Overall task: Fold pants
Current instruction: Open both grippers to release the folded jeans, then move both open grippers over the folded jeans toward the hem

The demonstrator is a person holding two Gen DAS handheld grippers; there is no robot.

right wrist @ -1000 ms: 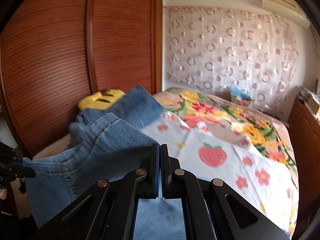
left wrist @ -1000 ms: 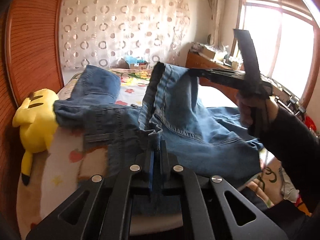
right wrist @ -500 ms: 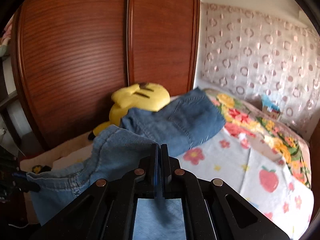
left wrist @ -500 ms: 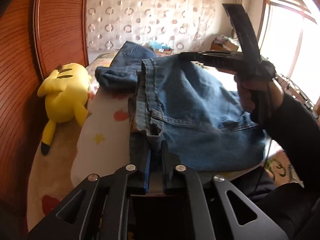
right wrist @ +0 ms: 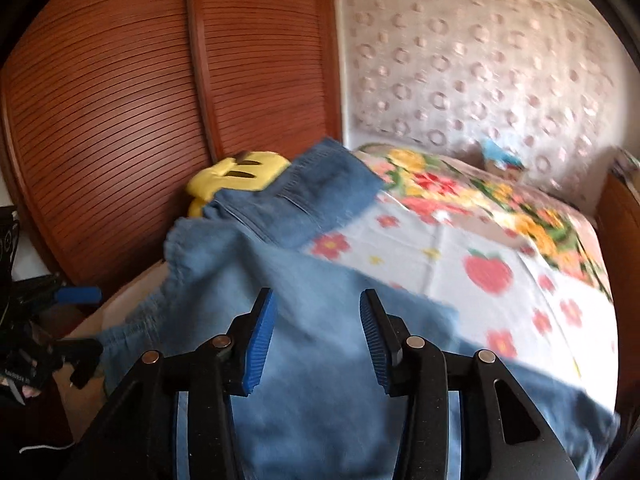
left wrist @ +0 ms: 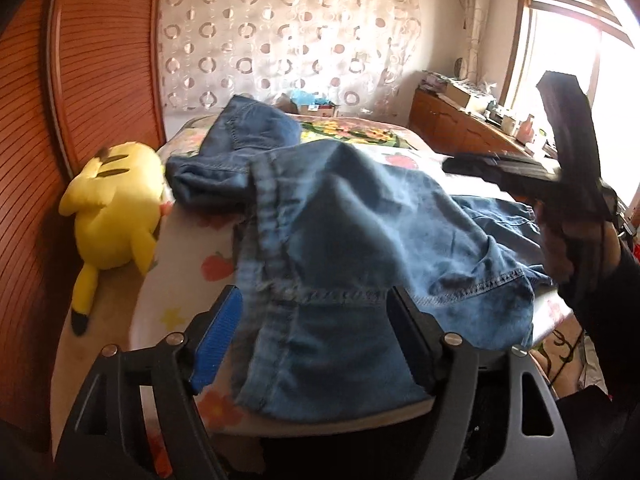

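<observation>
- Opening over denim: left gripper (left wrist: 314, 322), jaws spreading, cloth lying loose between the blue pads, not pressed.
- Opening likewise: right gripper (right wrist: 316, 334), jaws parting above pale denim, nothing pinched.
- Lying directly under and ahead of both claws: pants (left wrist: 360, 248), heaped in a blurred, unsettled mound near the bed edge; waistband or hem seam running forward from the left claw's left pad.
- Stretching beyond, ahead and left of the left claw: second portion of the pants, draped toward the far end of the bed (right wrist: 500, 280).
- Resting left of the left claw, touching the far denim or just beside it: yellow plush toy (left wrist: 116, 216).
- Hovering right of the left claw, above the cloth: right hand (left wrist: 576, 240) on its handle.
- Standing farthest left: wooden wardrobe doors (right wrist: 160, 100).
- Risk: released fold landing crooked or bunched, caused by uneven letting-go.
- Risk: near edge sliding off the mattress, caused by overhanging weight.
- Risk: fabric snagging on a pad during withdrawal, dragging the fold open.
</observation>
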